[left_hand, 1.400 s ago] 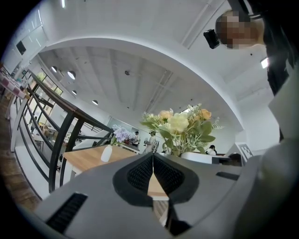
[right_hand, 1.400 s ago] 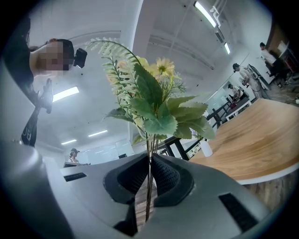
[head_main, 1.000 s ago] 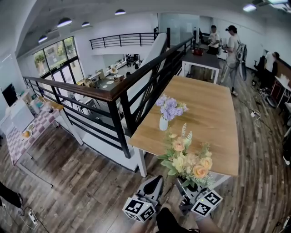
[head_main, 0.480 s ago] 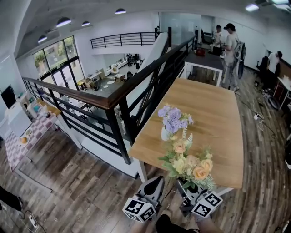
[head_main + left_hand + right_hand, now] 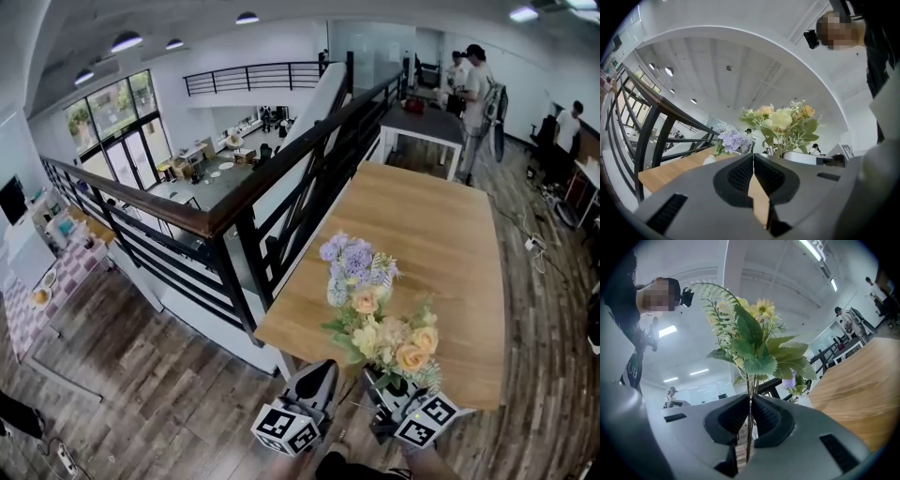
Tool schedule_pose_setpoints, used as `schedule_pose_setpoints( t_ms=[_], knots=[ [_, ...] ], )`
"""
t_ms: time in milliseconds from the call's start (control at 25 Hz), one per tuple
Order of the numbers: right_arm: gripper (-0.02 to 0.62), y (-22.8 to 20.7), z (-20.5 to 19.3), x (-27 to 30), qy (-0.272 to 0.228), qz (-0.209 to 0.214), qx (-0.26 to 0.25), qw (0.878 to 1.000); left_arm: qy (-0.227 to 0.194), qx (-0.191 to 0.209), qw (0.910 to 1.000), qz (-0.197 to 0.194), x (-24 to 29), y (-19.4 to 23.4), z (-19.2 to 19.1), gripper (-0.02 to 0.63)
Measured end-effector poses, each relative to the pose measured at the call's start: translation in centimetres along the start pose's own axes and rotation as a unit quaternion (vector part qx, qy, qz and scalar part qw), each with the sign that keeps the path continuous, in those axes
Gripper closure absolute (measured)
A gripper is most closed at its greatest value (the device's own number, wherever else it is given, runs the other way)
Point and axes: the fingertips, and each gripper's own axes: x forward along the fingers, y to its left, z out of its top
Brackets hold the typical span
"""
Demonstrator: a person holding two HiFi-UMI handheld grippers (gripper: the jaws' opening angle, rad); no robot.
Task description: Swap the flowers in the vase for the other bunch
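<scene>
Two grippers sit nearest. The left gripper (image 5: 753, 171) has its jaws pressed together on nothing. The right gripper (image 5: 751, 416) pinches the stems (image 5: 750, 390) of the yellow bunch (image 5: 389, 339), with the blooms upright above its jaws. Just beyond, one white vase (image 5: 336, 293) with the purple bunch (image 5: 356, 262) stands near the table's (image 5: 441, 234) near-left edge, partly behind the yellow blooms. One black railing (image 5: 281, 173) runs along the table's left side. People (image 5: 473, 80) stand beyond.

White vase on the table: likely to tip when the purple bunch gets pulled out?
Probably tippy: the white vase looks small and narrow under a purple bunch wider than itself, so top-heavy. It seems light, so a sideways pull might drag it across the smooth table. The left gripper, shut and empty, could steady it.
</scene>
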Motion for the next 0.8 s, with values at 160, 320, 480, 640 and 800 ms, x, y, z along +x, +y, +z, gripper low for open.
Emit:
schedule_pose_setpoints(
  t_ms=[160,320,480,640,800],
  knots=[
    [0.548,-2.3,1.1,0.7,-0.007,-0.002,-0.002,1.0,0.004,0.0,1.0,-0.004,2.6,0.8,-0.1,0.595],
    [0.548,-4.2,2.0,1.1,-0.014,-0.002,-0.003,1.0,0.006,0.003,1.0,-0.006,4.6,1.4,-0.4,0.595],
    [0.548,-5.8,2.3,1.6,-0.021,-0.005,-0.002,1.0,0.006,0.005,0.9999,-0.007,5.9,2.3,-0.8,0.595],
    [0.548,-7.2,3.1,1.1,-0.031,-0.014,0.001,0.999,0.012,0.001,0.9999,-0.004,6.7,2.8,-1.4,0.594],
    [0.548,-8.0,4.2,0.7,-0.043,-0.021,0.004,0.999,0.02,-0.007,0.9997,-0.008,7.2,2.9,-1.7,0.594]
  ],
)
